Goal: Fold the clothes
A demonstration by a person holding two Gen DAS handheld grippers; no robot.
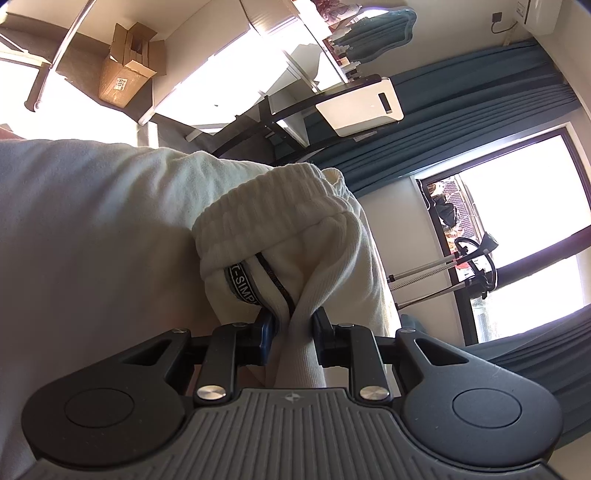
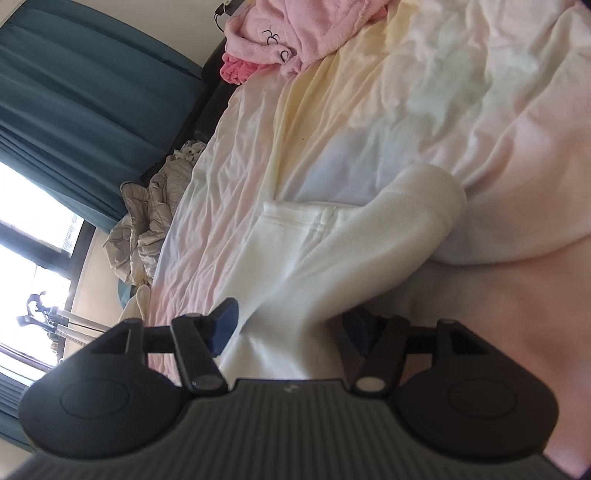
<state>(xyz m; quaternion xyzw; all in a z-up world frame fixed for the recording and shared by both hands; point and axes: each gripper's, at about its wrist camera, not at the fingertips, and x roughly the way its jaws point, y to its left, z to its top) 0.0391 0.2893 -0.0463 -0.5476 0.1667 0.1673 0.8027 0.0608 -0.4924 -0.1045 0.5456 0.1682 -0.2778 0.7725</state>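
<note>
**Cream trousers held up over the bed**

We look first at the bed (image 2: 388, 110), which fills most of the right wrist view: its sheet is rumpled, pale pink and yellow, with bare stretches all around the garment. Teal curtains (image 2: 74, 110) hang at the far side beside a bright window (image 2: 33, 258). From the left wrist we see the same kind of curtains (image 1: 461, 122), a window (image 1: 517, 206), a white table (image 1: 229, 62) and an open cardboard box (image 1: 127, 66) on the floor near it.

On the bed itself, a pink fleece garment (image 2: 295, 29) lies bunched at the far corner, well apart from our work, and a crumpled grey quilt (image 2: 147, 221) sits at the bed's edge.

We hold the cream trousers (image 1: 110, 240) in both claws. Our left gripper (image 1: 291, 325) is clamped on fabric just below the ribbed waistband (image 1: 266, 206), where a black lettered band (image 1: 242, 284) shows. Our right gripper (image 2: 291, 325) has cloth running between its fingers; the trousers (image 2: 332, 251) drape from it onto the sheet, and we cannot tell if it pinches.
</note>
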